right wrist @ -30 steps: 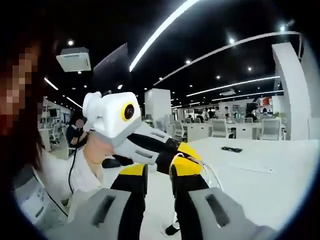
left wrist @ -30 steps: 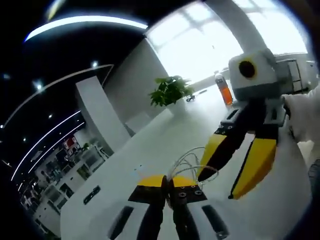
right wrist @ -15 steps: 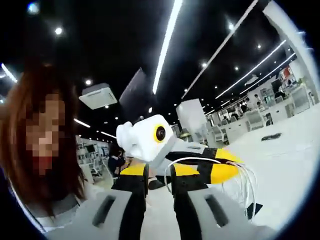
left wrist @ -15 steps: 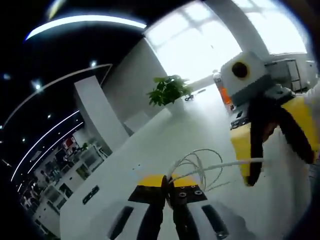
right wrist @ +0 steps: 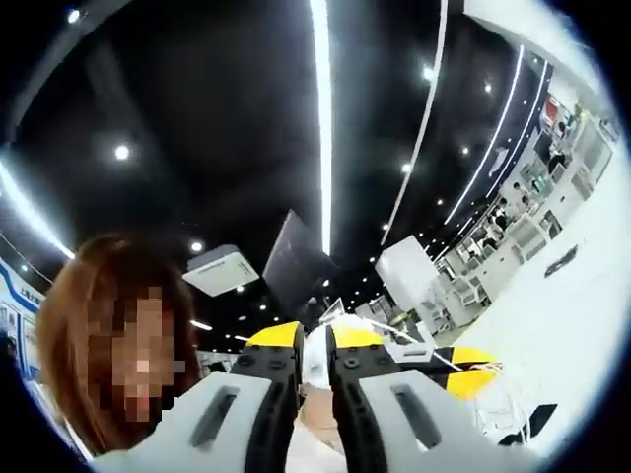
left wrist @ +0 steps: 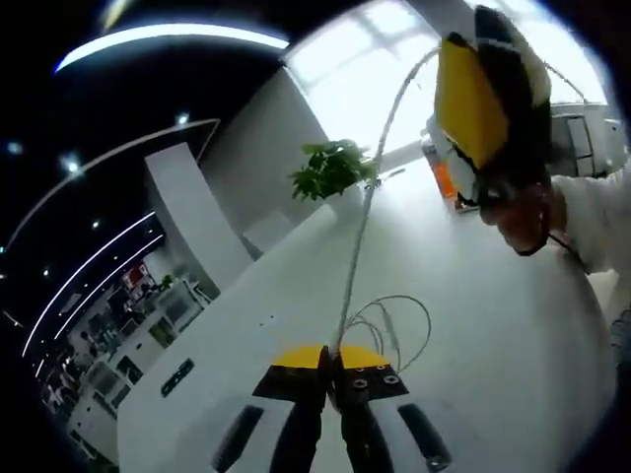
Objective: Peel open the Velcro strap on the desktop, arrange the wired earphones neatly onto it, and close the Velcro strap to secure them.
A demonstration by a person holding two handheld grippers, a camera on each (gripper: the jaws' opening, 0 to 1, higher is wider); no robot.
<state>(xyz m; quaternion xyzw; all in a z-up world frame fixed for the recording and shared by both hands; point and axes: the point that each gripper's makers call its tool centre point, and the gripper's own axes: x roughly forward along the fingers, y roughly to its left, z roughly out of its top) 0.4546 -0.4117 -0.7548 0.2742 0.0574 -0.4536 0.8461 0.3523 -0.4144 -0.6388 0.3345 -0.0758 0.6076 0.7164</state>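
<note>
Earphones (left wrist: 380, 330) hang pinched in my closed left fingers (left wrist: 330, 357). My right fingers (left wrist: 485, 94) clamp their cord taut, high above the surface (left wrist: 463, 296).

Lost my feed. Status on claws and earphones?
Left claw shut on earphones, coils hanging. Right claw raised, cord pulled taut between them. Strap not seen. Nothing in the way.

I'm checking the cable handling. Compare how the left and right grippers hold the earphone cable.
The left gripper sits low over the white desk, pinching the earphone cable beside its loose loops. The right gripper is raised high above, pulling the cable's far stretch taut. Both have their jaws closed on the same cable.
</note>
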